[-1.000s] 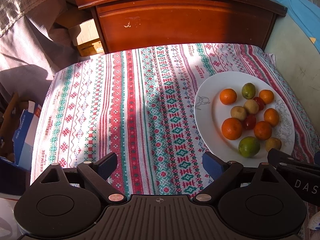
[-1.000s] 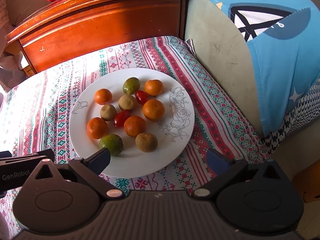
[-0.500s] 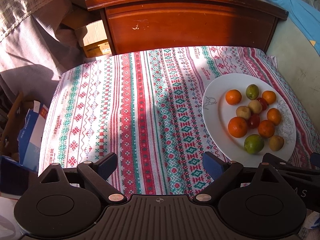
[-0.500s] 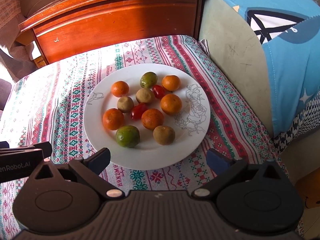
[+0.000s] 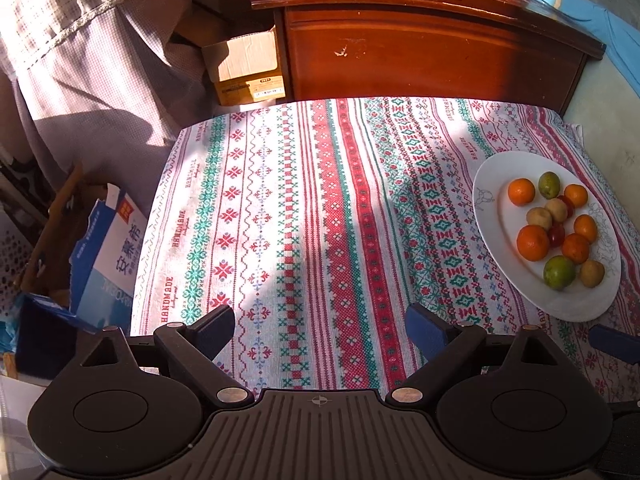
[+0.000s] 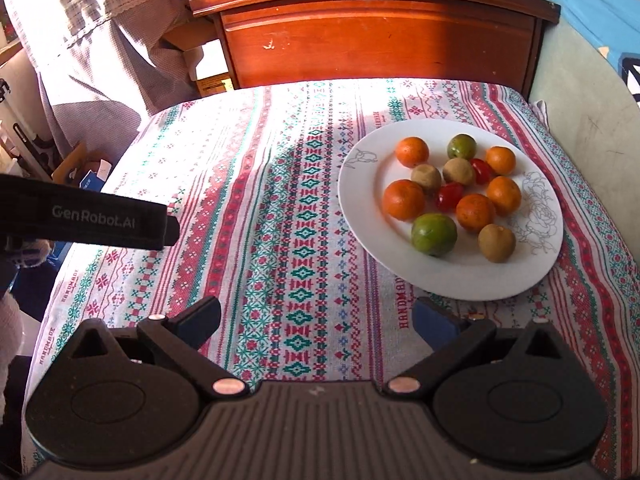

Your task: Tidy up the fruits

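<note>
A white plate [image 6: 532,276] [image 5: 490,216] on the patterned cloth holds several oranges [image 6: 403,200], two green citrus fruits [image 6: 434,234], brownish kiwis [image 6: 497,242] and two red cherry tomatoes [image 6: 449,196]. My right gripper [image 6: 318,322] stands open over the cloth, with the plate ahead and to its right. My left gripper [image 5: 320,330] is open too, above the cloth's bare middle, the plate off to its far right. Nothing lies between either pair of fingers. The left gripper's black body [image 6: 80,220] shows at the left of the right wrist view.
The embroidered cloth [image 5: 312,216] covers a low table. A red-brown wooden cabinet [image 6: 380,36] stands behind it. Cardboard boxes [image 5: 244,68] and a blue-white carton [image 5: 108,256] sit to the left, by a checked curtain [image 5: 88,52]. A blue cover [image 6: 592,4] lies at right.
Both views have swung left: the plate has slid rightward in each. The left gripper's body shows higher in the right wrist view. Both grippers have stayed open.
</note>
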Available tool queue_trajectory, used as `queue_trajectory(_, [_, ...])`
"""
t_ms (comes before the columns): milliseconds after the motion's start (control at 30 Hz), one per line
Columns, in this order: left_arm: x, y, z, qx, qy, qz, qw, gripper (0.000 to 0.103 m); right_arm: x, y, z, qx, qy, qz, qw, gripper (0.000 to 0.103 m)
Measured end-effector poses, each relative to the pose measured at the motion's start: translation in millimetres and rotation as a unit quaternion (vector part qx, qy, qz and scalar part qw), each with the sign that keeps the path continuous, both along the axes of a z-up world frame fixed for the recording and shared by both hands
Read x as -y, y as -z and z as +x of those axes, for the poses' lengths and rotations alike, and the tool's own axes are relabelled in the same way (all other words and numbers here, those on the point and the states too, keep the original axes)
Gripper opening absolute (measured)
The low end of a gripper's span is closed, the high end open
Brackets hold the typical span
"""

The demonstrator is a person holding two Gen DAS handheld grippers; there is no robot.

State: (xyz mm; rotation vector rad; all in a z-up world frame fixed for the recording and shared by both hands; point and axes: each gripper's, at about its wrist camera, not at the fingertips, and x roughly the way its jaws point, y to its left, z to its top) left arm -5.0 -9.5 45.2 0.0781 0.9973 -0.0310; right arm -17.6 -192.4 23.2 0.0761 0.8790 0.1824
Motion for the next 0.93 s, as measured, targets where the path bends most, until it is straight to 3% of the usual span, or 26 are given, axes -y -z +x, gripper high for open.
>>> queue_trajectory(167, [-13,-1,-4,0.001,-0.004,-0.007,1.0000,0.093,-18,13,-9,0.018,-0.041,-0.001,0.999,0.101])
queue_trajectory(367, [-21,1,-8,-0.003,0.000,-0.013,0.9999,0.093,-28,34,-19,0.026,-0.053,0.003,0.998,0.102])
queue_trajectory(533, [-24,6,-11,-0.008,0.002,-0.012,0.9999,0.093,-43,44,-27,0.068,-0.078,-0.057,0.993,0.102])
queue_trajectory(800, [-29,12,-13,-0.014,0.006,-0.010,0.9998,0.093,-45,51,-31,0.112,-0.070,-0.044,0.990,0.102])
queue_trajectory(933, [-29,14,-14,-0.014,0.009,-0.009,0.9998,0.093,-46,50,-30,0.113,-0.070,-0.045,0.990,0.102])
